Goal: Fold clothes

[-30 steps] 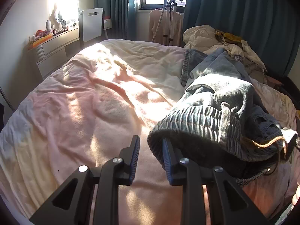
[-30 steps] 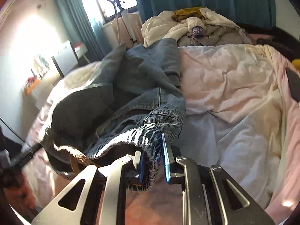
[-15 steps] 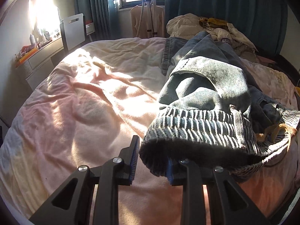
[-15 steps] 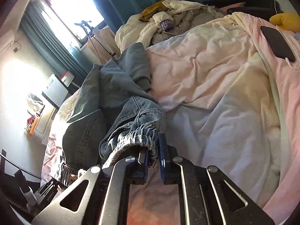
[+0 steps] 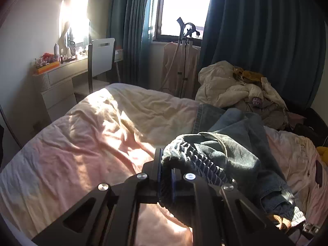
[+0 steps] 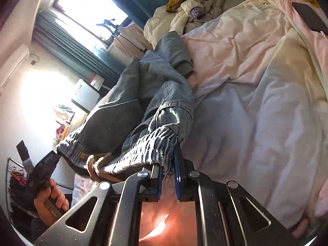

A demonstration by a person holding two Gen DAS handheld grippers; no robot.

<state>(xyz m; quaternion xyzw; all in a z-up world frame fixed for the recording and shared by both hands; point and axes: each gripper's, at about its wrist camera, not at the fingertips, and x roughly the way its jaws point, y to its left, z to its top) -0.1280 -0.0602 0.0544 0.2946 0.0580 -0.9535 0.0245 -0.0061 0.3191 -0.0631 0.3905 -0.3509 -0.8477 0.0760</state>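
Observation:
A pair of blue denim jeans [image 5: 231, 143] with an elastic waistband lies along the bed, lifted at the waist. My left gripper [image 5: 165, 164] is shut on one side of the waistband. My right gripper [image 6: 167, 164] is shut on the other side of the waistband [image 6: 147, 145]. The jeans [image 6: 162, 78] stretch away toward the window. In the right wrist view the left gripper [image 6: 54, 154] shows at the far end of the waistband, with the hand that holds it. A brown drawstring [image 6: 92, 162] hangs from the waistband.
A pink and cream duvet [image 5: 92, 135] covers the bed. A heap of cream clothes [image 5: 231, 86] sits at the far right. A phone [image 6: 309, 16] lies on the duvet at right. A dresser [image 5: 55, 82] and chair [image 5: 100, 59] stand left; a garment steamer [image 5: 184, 47] stands by the window.
My left gripper has closed on the waistband, which it only straddled before. Both grippers have lifted and tilted, pulling the waistband up off the bed.

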